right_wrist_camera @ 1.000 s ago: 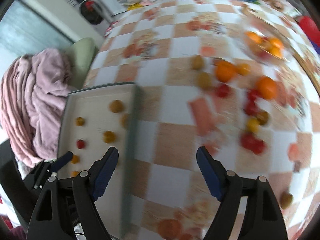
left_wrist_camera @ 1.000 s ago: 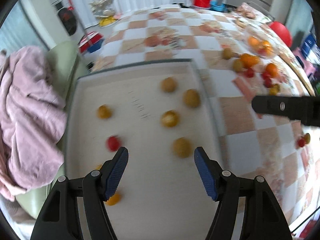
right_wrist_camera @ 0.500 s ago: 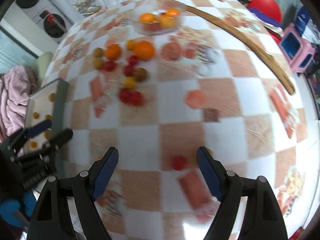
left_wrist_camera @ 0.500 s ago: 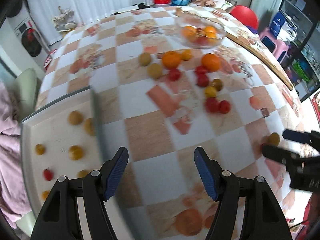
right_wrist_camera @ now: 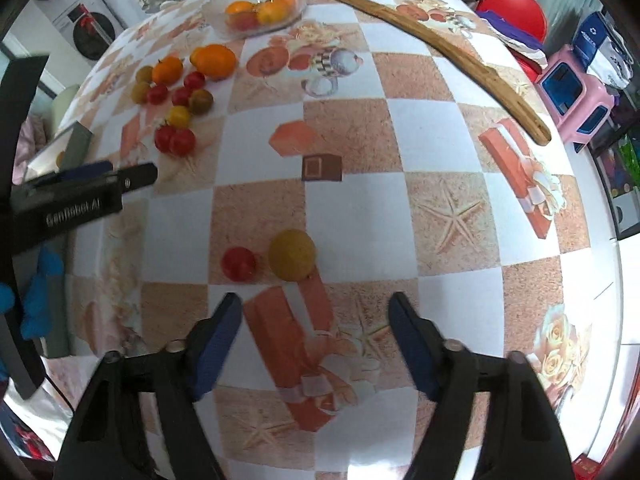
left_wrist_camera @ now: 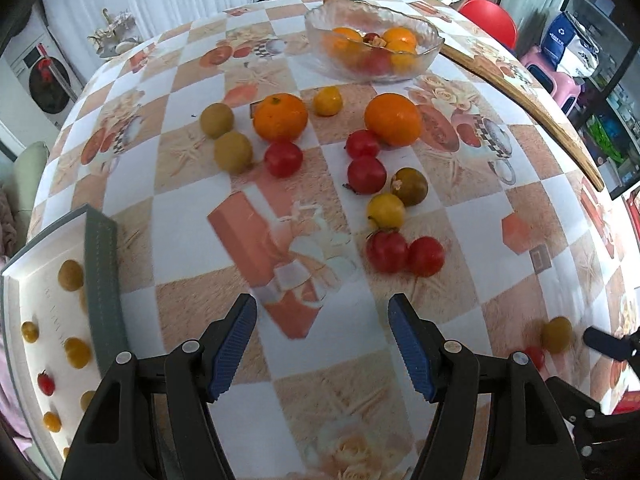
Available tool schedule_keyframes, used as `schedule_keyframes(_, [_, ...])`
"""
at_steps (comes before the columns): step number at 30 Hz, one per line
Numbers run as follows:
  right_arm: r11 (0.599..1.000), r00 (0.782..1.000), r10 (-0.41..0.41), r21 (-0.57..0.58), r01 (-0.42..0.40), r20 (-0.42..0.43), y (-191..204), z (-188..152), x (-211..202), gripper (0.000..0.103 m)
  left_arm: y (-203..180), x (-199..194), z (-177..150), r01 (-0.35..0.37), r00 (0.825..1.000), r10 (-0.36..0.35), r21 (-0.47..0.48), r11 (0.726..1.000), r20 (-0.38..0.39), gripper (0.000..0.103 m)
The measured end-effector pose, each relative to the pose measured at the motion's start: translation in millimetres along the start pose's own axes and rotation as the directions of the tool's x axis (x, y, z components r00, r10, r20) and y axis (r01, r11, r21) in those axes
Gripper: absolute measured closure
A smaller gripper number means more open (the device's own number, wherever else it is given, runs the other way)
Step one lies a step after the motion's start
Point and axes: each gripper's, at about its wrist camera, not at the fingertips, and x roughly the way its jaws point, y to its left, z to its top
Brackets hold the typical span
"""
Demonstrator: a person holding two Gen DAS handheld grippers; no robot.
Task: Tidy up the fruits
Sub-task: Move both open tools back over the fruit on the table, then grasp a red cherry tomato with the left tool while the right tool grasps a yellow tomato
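Observation:
My left gripper point(left_wrist_camera: 322, 344) is open and empty above the checkered tablecloth. Ahead of it lie loose fruits: two oranges point(left_wrist_camera: 281, 117), red tomatoes point(left_wrist_camera: 386, 250), yellow ones point(left_wrist_camera: 386, 211) and olive-green ones point(left_wrist_camera: 233, 151). A white tray point(left_wrist_camera: 100, 264) at the left holds several small fruits. My right gripper point(right_wrist_camera: 316, 338) is open and empty, just short of a yellow fruit point(right_wrist_camera: 292, 254) and a small red tomato point(right_wrist_camera: 239, 263). The same pair shows at the right edge of the left wrist view point(left_wrist_camera: 556, 334).
A glass bowl point(left_wrist_camera: 374, 46) with oranges and tomatoes stands at the back of the table. A long wooden stick point(right_wrist_camera: 432, 46) lies along the right side. The left gripper's body point(right_wrist_camera: 80, 196) shows at the left of the right wrist view.
Both grippers swung right, away from the tray. The left now faces the fruit cluster at the table's middle. The right has closed in on the yellow fruit and small tomato.

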Motion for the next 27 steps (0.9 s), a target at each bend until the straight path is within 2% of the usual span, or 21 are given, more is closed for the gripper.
schedule_keyframes(9, [0.996,0.998,-0.021,-0.086,0.026,0.065,8.5,17.9,6.3,0.043,-10.7,10.0,19.3,-0.007,1.0,0.007,-0.001,1.0,0.022,0.034])
schedule_keyframes(12, [0.994,0.997,-0.031,-0.1,0.039,0.077,9.8,23.9,7.4,0.049,-13.1,12.0,23.7,-0.007,0.999,0.007,-0.006,1.0,0.031,0.034])
schedule_keyframes(15, [0.994,0.996,-0.042,-0.101,0.05,0.08,14.2,31.1,9.7,0.06,-14.8,12.9,26.7,-0.009,0.999,0.009,-0.008,1.0,0.033,0.034])
schedule_keyframes(17, [0.995,0.996,-0.028,-0.095,0.036,0.081,12.9,32.6,9.0,0.074,-15.0,12.6,26.6,-0.008,0.999,0.008,-0.012,1.0,0.035,0.038])
schedule_keyframes(22, [0.999,0.997,0.053,-0.013,-0.052,0.063,-3.9,33.5,6.6,0.076,-16.1,7.6,25.3,0.01,0.999,-0.011,0.008,1.0,0.039,0.071])
schedule_keyframes(27, [0.996,0.995,0.077,0.041,-0.08,0.062,-12.4,30.0,2.3,0.076,-13.3,2.0,22.0,0.055,0.998,-0.055,-0.007,0.998,0.036,0.071])
